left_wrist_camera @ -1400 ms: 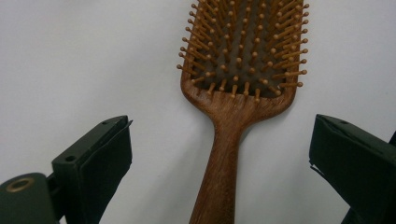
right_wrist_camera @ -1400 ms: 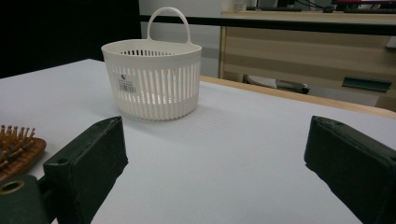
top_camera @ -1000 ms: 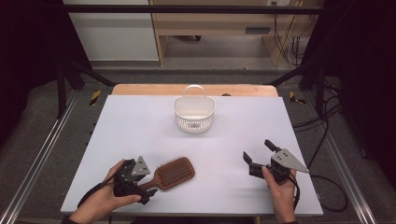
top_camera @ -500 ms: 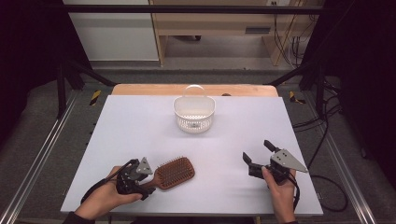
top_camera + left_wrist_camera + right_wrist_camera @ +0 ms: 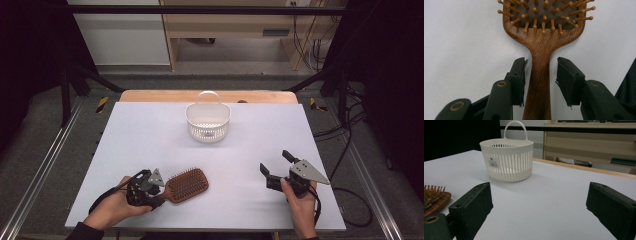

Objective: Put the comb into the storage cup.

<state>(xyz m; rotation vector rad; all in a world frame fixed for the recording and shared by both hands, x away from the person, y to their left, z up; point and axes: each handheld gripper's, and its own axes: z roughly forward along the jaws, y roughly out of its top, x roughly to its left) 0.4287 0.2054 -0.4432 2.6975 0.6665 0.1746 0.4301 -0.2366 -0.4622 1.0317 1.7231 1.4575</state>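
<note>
wooden hairbrush lying bristles up on white table, near the front edge at the person's left side, head toward the middle of the table, handle toward the left hand. left gripper held low at that handle, seen in the high view at the table's near left corner. from the left gripper view: brown handle running straight up between the two black jaws, jaws just now closing in on it, one pad touching or almost touching the handle's side, other pad standing just clear with a narrow strip of white table between it and the wood; not yet clamped. brush head at the top of that view, grey cushion with rows of ball-tipped wooden pins.

right gripper held just above the table at the near right, well apart from the brush, jaws spread wide with nothing between them, grey three-cornered plate on top. from the right gripper view: both jaws far apart at the picture's lower corners, bare white table between them.

white plastic basket with slatted walls and an upright loop handle, standing at the far middle of the table, well apart from both grippers and from the brush. pale wooden edge along the table's far side.
</note>
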